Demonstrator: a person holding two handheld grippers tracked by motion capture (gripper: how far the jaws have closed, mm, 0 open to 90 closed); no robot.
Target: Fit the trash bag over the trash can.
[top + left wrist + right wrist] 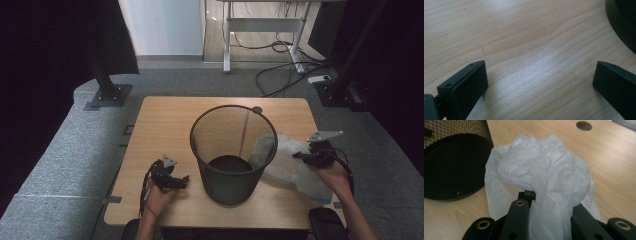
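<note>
The right gripper (306, 155) was clamped on a thin plastic bag (541, 170) lying on the table (165, 120) just right of the mesh bin (233, 150). The left gripper (540, 85) stood apart over bare wood. The bag looked light, limp and slippery, probably best held by bunched film; open tabletop remained beyond it.

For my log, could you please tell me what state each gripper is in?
Left gripper: open, empty, above the wooden table.
Right gripper: shut on the crumpled translucent white plastic bag.
</note>
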